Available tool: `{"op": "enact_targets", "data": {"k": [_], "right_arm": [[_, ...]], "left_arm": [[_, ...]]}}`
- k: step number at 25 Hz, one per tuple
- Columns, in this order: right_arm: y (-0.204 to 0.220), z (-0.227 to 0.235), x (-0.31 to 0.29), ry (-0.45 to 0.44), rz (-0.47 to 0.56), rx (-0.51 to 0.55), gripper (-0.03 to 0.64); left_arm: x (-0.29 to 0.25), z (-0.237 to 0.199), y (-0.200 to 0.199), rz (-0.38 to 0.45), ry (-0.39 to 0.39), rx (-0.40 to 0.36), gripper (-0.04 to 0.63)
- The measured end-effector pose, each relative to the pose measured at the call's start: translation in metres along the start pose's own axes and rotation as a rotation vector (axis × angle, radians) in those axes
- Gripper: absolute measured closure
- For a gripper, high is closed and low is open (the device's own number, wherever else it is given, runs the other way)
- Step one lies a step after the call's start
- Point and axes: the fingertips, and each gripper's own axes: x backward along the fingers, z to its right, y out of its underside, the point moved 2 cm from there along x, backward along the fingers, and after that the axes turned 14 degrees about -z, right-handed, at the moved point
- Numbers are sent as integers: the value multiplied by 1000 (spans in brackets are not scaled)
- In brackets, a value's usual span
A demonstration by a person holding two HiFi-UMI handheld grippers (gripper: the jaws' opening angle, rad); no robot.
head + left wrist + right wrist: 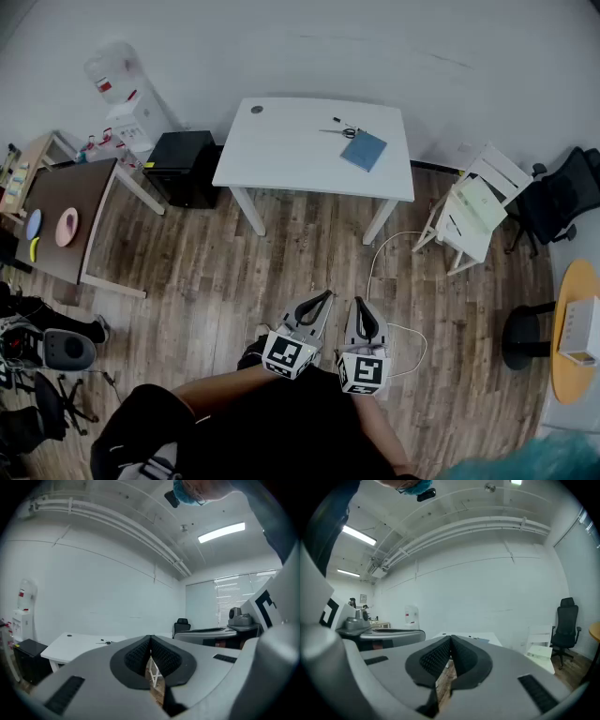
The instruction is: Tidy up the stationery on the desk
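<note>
A white desk (281, 155) stands ahead across the wooden floor. On its right part lie a blue notebook (364, 150), scissors (345, 132) and a small dark item (336, 120). A small round dark thing (257, 110) sits at its far left. My left gripper (324, 296) and right gripper (361, 304) are held side by side near my body, well short of the desk. Both are shut with nothing between the jaws. In the left gripper view the desk (75, 645) shows low at the left; the right gripper view shows the desk (480, 638) just past its tips.
A black cabinet (187, 164) and water dispenser (127, 94) stand left of the desk. A brown table (66, 220) with plates is at far left. White folding chair (473, 211), black office chair (562, 197) and orange round table (577, 328) stand right. A white cable (380, 258) lies on the floor.
</note>
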Motion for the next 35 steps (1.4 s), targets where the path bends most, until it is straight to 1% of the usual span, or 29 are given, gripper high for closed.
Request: {"op": "enact_targets", "data": {"k": [4, 6, 8, 11, 14, 17, 20, 23, 26, 28, 31, 35], "right_arm": [[-4, 2, -3, -23, 8, 36, 585], [-8, 4, -4, -30, 25, 19, 584], [-10, 8, -4, -20, 33, -9, 583], [-8, 11, -6, 12, 23, 2, 583], [-3, 12, -6, 14, 16, 0, 583], [4, 12, -2, 18, 4, -2, 583], [9, 16, 2, 31, 3, -34, 583], [14, 24, 3, 62, -1, -51, 583], [24, 27, -4, 80, -30, -60, 583], [33, 30, -8, 87, -55, -73, 583], [37, 45, -18, 114, -77, -73, 583], [31, 85, -38, 172, -94, -93, 583]], "left_arm": [[-8, 0, -1, 1, -10, 4, 583], [-10, -4, -2, -3, -14, 17, 581], [-10, -7, -4, -6, -15, 25, 581], [-8, -9, -1, -10, -11, 27, 581], [-9, -7, 2, -20, 21, 33, 581], [-12, 4, 12, -53, 61, 41, 581], [-13, 13, 16, -68, 90, 17, 581], [-17, 14, 15, -63, 98, 3, 581], [-26, 7, 21, -79, 104, 21, 581], [-37, 2, 28, -101, 117, 40, 581], [-68, -2, 31, -117, 146, 58, 581], [-120, 6, 26, -137, 234, 71, 581]]}}
